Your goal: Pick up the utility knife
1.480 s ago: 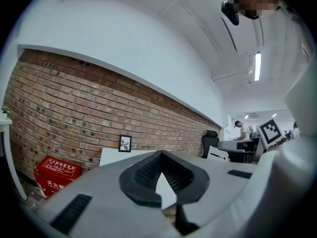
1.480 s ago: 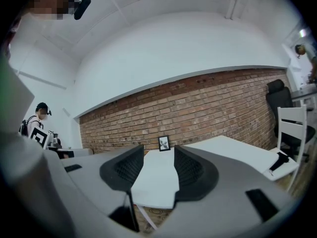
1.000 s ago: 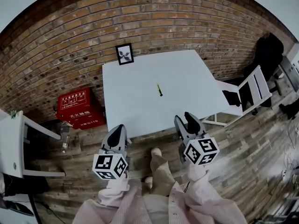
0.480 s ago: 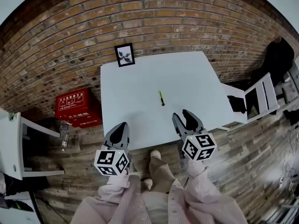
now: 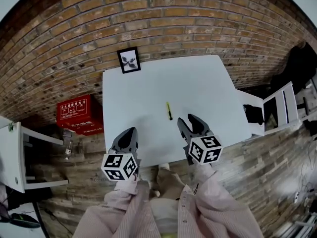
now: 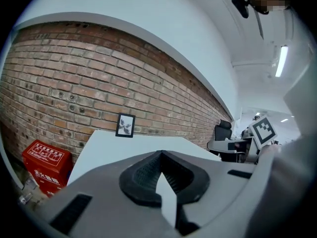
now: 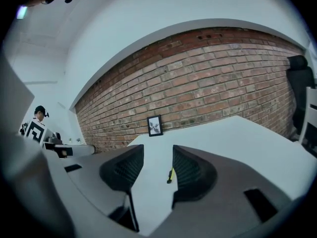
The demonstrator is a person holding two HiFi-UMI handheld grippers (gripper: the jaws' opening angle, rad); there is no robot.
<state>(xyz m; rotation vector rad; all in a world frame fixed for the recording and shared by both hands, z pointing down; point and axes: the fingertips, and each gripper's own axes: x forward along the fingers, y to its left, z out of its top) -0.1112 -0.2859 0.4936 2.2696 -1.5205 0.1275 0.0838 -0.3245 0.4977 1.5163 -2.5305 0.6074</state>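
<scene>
Aiming for the grasp, as I judge it — the approach step is in hand and the knife is not yet gripped.

Knife: thin, yellow and black, flat on the white bench, near the middle and somewhat toward the person's edge. Nothing else lies close to it.

Right tool: jaws moderately apart, nothing between the pads. It hovers over the near part of the bench. In the head view the knife sits just ahead of it and a little to its left, apart from both jaws. In the right gripper view the knife shows in the gap of the right tool, close against the right-hand jaw's inner edge — line not quite centred.

Left tool: at the near bench edge, well apart from the knife. The left gripper view shows the left tool with tips together, gripping nothing.

Next move, judged: carry the right tool forward and down, shift slightly left so the handle sits mid-gap, then close across the narrow body. Risk — the low, flat knife may slide on the smooth bench if one jaw touches first.
</scene>
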